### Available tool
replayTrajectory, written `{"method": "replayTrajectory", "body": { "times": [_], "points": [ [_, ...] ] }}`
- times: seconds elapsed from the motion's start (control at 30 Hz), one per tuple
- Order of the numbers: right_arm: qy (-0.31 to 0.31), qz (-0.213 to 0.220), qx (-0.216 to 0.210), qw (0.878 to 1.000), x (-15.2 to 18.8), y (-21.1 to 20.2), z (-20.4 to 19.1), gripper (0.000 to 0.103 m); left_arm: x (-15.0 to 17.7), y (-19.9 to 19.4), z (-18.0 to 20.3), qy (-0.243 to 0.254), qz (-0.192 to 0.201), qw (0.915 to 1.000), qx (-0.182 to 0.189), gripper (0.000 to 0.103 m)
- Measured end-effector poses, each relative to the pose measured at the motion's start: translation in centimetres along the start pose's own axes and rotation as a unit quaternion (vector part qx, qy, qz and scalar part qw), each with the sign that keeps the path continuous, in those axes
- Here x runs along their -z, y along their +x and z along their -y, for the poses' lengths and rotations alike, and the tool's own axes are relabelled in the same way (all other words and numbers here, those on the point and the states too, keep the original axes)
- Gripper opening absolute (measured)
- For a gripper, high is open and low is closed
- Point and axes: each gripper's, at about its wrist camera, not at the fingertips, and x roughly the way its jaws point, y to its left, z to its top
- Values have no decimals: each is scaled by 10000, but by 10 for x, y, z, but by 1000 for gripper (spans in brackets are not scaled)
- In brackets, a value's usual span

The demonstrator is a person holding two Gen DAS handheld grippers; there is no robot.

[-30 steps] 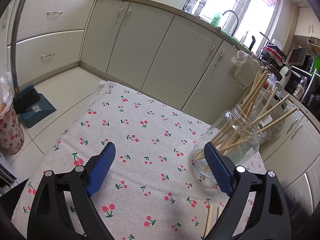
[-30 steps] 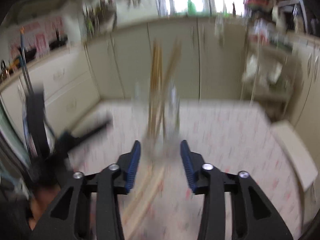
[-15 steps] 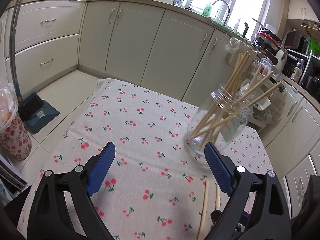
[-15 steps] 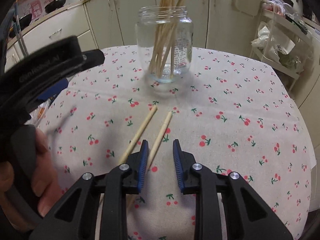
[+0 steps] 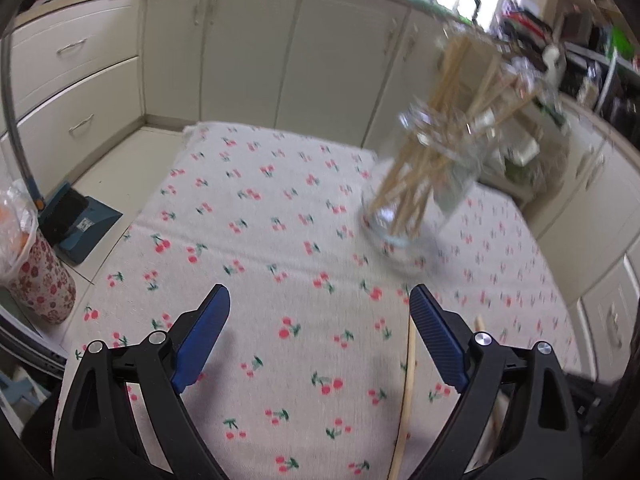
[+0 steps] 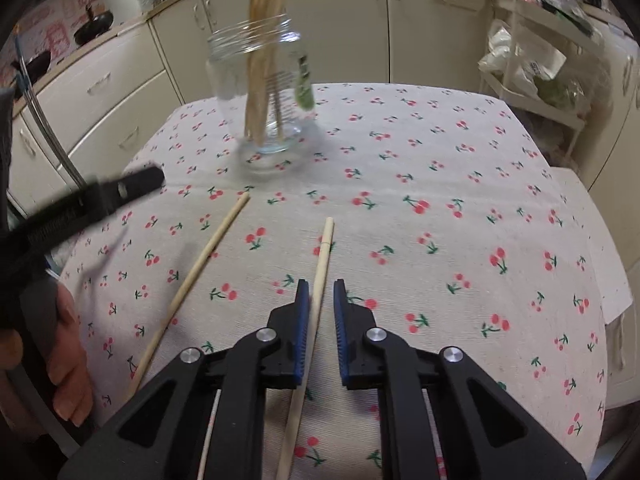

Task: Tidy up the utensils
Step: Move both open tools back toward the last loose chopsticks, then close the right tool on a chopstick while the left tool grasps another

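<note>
A clear glass jar (image 6: pixel 264 92) holding several wooden chopsticks stands on the cherry-print tablecloth (image 6: pixel 460 184); it shows blurred in the left wrist view (image 5: pixel 432 184). Two loose chopsticks lie on the cloth. One chopstick (image 6: pixel 320 276) runs between the jaws of my right gripper (image 6: pixel 321 292), which stand narrowly apart around it, not clamped. The other chopstick (image 6: pixel 192 284) lies to its left and also shows in the left wrist view (image 5: pixel 406 392). My left gripper (image 5: pixel 320 300) is wide open and empty above the cloth, and appears at the left of the right wrist view (image 6: pixel 80 208).
Cream kitchen cabinets (image 5: pixel 248 48) surround the table. A dustpan with brush (image 5: pixel 76 220) and a floral bin with a bag (image 5: pixel 36 276) stand on the floor at the left. A wire rack with bags (image 6: pixel 536 72) stands beyond the table's right corner.
My right gripper has dropped lower and forward so its jaws now straddle the right chopstick. My left gripper has drawn back from the jar, still open.
</note>
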Motion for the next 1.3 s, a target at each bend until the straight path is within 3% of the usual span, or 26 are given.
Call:
{"method": "replayTrajectory", "body": {
  "times": [0.3,0.37,0.4,0.47,0.53,0.63,0.73,0.8,0.83,0.87,1.03,1.1,1.17,1.3],
  "points": [
    [68,-4,-14,10000,-1,-3,9,13,7,26,58,1247,-547,9901,-339,86],
    [87,-21,-16,10000,0,-3,12,13,13,35,68,1497,-757,9848,-441,62],
    [106,-32,-17,9999,0,-4,13,13,15,34,69,1481,-759,9855,-342,57],
    [129,-36,-60,9999,0,-4,14,13,15,30,68,1461,-777,9857,-312,31],
    [139,-46,-86,9999,-1,-3,14,13,14,27,66,1387,-853,9863,-261,23],
    [115,-56,-96,9999,-3,-1,12,13,10,27,64,1318,-968,9864,-154,24],
    [-15,-43,-65,10000,-5,2,8,13,4,33,65,1334,-1113,9847,-116,47],
    [-153,-78,-142,9998,-6,3,2,8,3,35,65,1341,-1128,9845,-96,44],
    [-195,-78,-171,9996,-5,3,0,7,2,37,65,1346,-1132,9844,-77,23],
    [-282,-74,-183,9994,-5,3,-4,7,1,38,63,1319,-1177,9843,-17,11],
    [-216,-167,-253,9993,-6,5,-2,7,-2,37,48,1026,-1423,9841,278,11],
    [-194,-175,-255,9993,-7,5,-1,7,-3,37,45,962,-1478,9838,318,18],
    [-229,-183,-239,9993,-7,5,-2,8,-4,37,47,1034,-1464,9835,261,45],
    [-372,-165,-148,9991,-6,4,-6,8,0,37,54,1212,-1344,9834,112,47]
  ]
}}
